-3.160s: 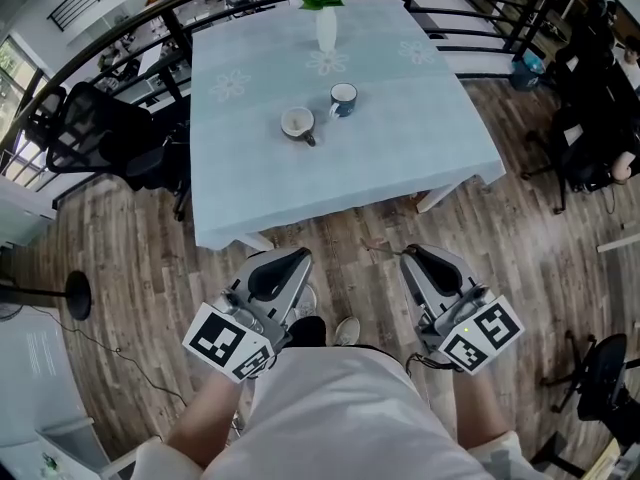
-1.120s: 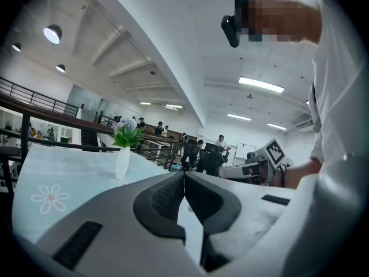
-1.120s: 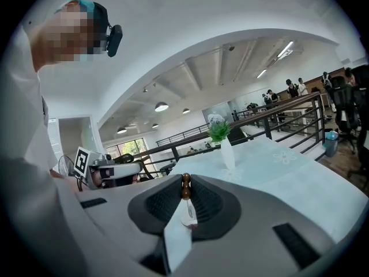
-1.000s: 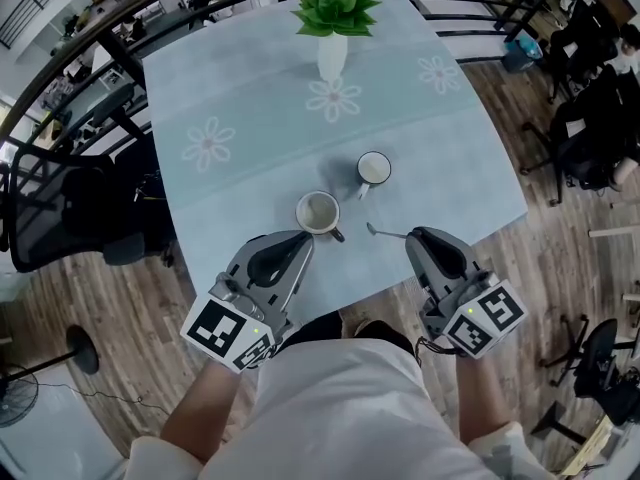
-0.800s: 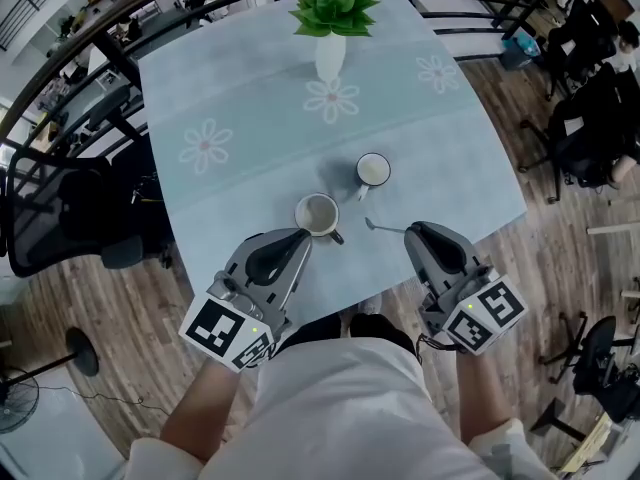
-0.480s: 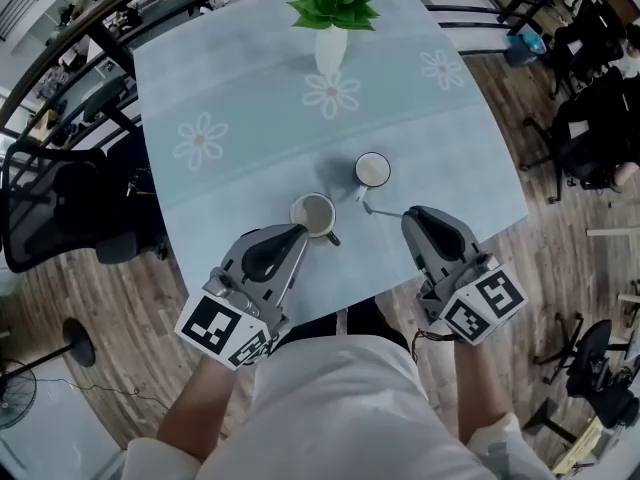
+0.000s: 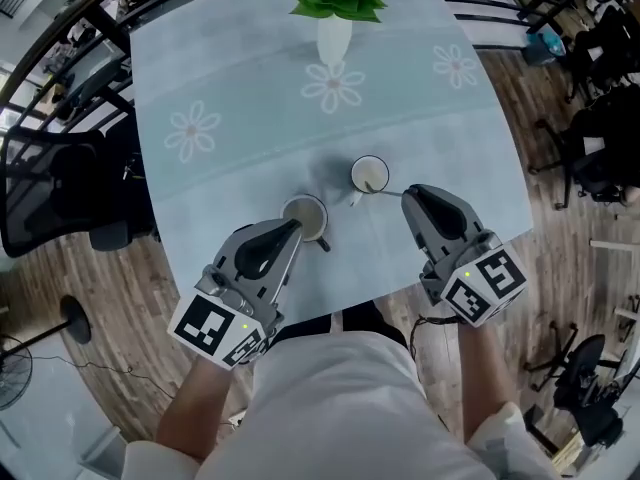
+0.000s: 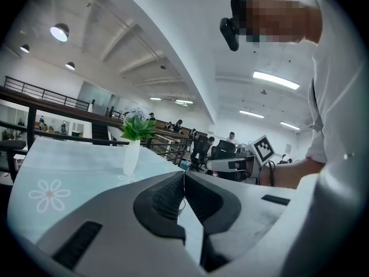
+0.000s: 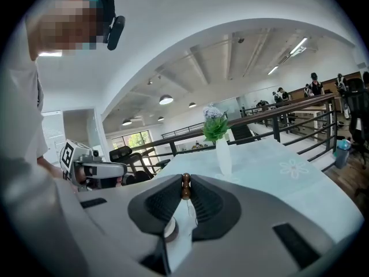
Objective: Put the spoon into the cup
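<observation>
My right gripper (image 7: 408, 194) is shut on a thin metal spoon (image 7: 385, 189). The spoon sticks out to the left, and its far end lies over the mouth of the white cup (image 7: 369, 174). In the right gripper view the spoon's brown handle end (image 9: 185, 187) is pinched between the pads of the right gripper (image 9: 185, 180). A beige cup (image 7: 305, 214) stands to the left of the white one. My left gripper (image 7: 297, 226) is shut and holds nothing, with its tip at that cup's near rim. In the left gripper view the left gripper (image 8: 184, 175) has its jaws together.
The cups stand near the front of a table with a pale blue flowered cloth (image 7: 240, 98). A white vase with a green plant (image 7: 334, 30) stands at the far side. Black office chairs (image 7: 60, 188) are at the left, and there is more furniture (image 7: 605, 133) at the right. The floor is wood.
Both grippers have moved forward over the table. The right one has carried the spoon up to the white cup's mouth, and the left one has closed in on the beige cup.
</observation>
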A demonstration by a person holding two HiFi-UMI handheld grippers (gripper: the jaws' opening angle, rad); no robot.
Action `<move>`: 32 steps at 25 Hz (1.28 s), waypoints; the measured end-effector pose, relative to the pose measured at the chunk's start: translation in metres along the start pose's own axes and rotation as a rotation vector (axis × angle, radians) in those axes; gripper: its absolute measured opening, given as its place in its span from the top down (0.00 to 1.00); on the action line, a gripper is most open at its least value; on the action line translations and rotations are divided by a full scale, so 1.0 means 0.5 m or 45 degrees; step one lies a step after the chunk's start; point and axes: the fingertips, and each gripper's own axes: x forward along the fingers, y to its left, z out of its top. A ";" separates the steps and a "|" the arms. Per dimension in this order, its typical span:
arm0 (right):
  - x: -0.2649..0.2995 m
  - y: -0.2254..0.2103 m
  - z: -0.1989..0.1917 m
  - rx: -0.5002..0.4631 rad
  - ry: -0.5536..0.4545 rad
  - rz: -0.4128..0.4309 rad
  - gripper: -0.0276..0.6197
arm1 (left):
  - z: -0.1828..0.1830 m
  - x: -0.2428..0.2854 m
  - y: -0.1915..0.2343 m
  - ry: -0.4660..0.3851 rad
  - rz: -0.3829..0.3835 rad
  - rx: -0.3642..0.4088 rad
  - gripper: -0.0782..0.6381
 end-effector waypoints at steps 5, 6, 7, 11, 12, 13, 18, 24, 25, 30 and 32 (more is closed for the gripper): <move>0.026 -0.039 -0.016 -0.028 0.056 0.042 0.87 | -0.011 0.033 0.003 0.020 0.036 -0.027 0.86; 0.031 -0.047 -0.020 -0.031 0.065 0.048 0.87 | -0.015 0.039 0.004 0.026 0.042 -0.033 0.86; 0.036 -0.055 -0.024 -0.035 0.074 0.053 0.87 | -0.018 0.046 0.006 0.030 0.046 -0.037 0.86; 0.057 -0.080 -0.047 -0.054 0.113 0.075 0.87 | -0.031 0.069 0.012 0.041 0.062 -0.049 0.86; 0.063 -0.084 -0.055 -0.059 0.123 0.081 0.87 | -0.035 0.074 0.014 0.043 0.065 -0.052 0.86; 0.069 -0.088 -0.062 -0.063 0.133 0.086 0.87 | -0.039 0.078 0.016 0.046 0.069 -0.056 0.86; 0.101 -0.100 -0.091 -0.087 0.169 0.109 0.87 | -0.060 0.092 0.029 0.064 0.083 -0.077 0.86; 0.121 -0.115 -0.115 -0.128 0.204 0.120 0.87 | -0.075 0.111 0.036 0.070 0.090 -0.097 0.86; 0.124 -0.116 -0.120 -0.136 0.208 0.119 0.87 | -0.079 0.114 0.038 0.070 0.093 -0.101 0.86; 0.141 -0.120 -0.147 -0.208 0.246 0.112 0.87 | -0.095 0.131 0.045 0.073 0.095 -0.117 0.86; 0.145 -0.120 -0.155 -0.253 0.260 0.108 0.87 | -0.098 0.136 0.048 0.072 0.094 -0.122 0.86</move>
